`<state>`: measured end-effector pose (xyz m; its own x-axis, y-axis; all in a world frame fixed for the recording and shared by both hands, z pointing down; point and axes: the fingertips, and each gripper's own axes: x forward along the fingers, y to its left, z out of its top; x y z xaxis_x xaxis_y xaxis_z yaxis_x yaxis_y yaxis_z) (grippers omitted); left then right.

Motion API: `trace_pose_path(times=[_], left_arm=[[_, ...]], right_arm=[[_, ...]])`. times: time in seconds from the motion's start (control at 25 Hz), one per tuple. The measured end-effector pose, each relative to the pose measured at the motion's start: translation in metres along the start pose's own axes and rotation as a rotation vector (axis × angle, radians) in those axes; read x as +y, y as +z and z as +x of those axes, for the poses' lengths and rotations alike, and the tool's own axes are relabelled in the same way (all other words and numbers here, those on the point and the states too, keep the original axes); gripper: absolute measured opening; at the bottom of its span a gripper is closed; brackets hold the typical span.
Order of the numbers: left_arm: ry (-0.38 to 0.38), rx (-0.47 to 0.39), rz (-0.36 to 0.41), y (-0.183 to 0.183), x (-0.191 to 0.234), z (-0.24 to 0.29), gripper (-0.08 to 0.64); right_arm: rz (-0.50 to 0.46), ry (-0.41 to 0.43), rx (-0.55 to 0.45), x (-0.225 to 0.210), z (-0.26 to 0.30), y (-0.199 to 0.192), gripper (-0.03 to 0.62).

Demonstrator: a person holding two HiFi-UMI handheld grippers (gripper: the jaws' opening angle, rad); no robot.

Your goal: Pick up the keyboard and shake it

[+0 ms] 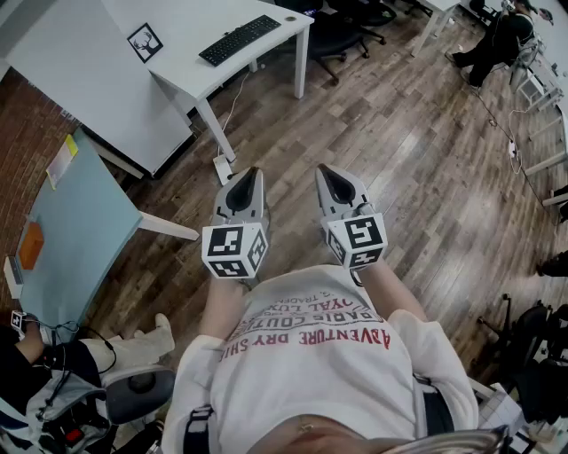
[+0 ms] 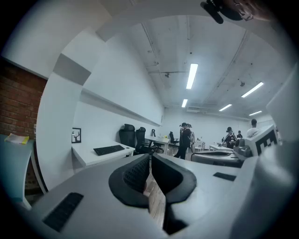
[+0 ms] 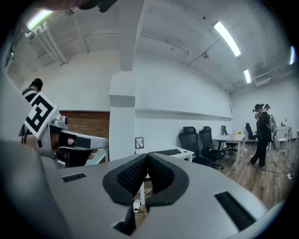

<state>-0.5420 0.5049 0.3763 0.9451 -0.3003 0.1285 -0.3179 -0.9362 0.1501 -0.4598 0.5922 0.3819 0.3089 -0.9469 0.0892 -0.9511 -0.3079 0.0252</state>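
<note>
A black keyboard (image 1: 239, 40) lies on a white desk (image 1: 177, 62) at the far end of the room, well ahead of both grippers. It shows small in the left gripper view as the keyboard (image 2: 108, 150) and in the right gripper view as the keyboard (image 3: 168, 152). My left gripper (image 1: 241, 177) and right gripper (image 1: 330, 175) are held side by side in front of my chest, over the wooden floor. Both are shut with nothing between the jaws, as the left gripper (image 2: 150, 158) and right gripper (image 3: 147, 158) show in their own views.
A framed picture (image 1: 145, 42) stands on the desk left of the keyboard. A pale blue table (image 1: 75, 235) is at my left, by a brick wall. Black office chairs (image 1: 342, 27) sit behind the desk. People (image 2: 186, 138) stand farther off. A cable runs down to a power strip (image 1: 222, 167).
</note>
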Motion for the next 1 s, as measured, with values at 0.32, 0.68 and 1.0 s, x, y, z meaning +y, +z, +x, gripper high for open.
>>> trace_pose_path(times=[0.32, 0.68, 1.0], left_arm=[[0.011, 0.004, -0.023, -0.001, 0.014, 0.011, 0.035], [0.014, 0.057, -0.068, -0.022, 0.029, 0.05, 0.035], [0.097, 0.069, -0.08, -0.021, 0.043, 0.136, 0.035]], right_arm=[[0.006, 0.007, 0.02, -0.003, 0.015, -0.004, 0.025], [0.034, -0.011, 0.053, -0.027, 0.046, -0.021, 0.025], [0.062, 0.107, 0.033, -0.089, 0.116, -0.021, 0.025]])
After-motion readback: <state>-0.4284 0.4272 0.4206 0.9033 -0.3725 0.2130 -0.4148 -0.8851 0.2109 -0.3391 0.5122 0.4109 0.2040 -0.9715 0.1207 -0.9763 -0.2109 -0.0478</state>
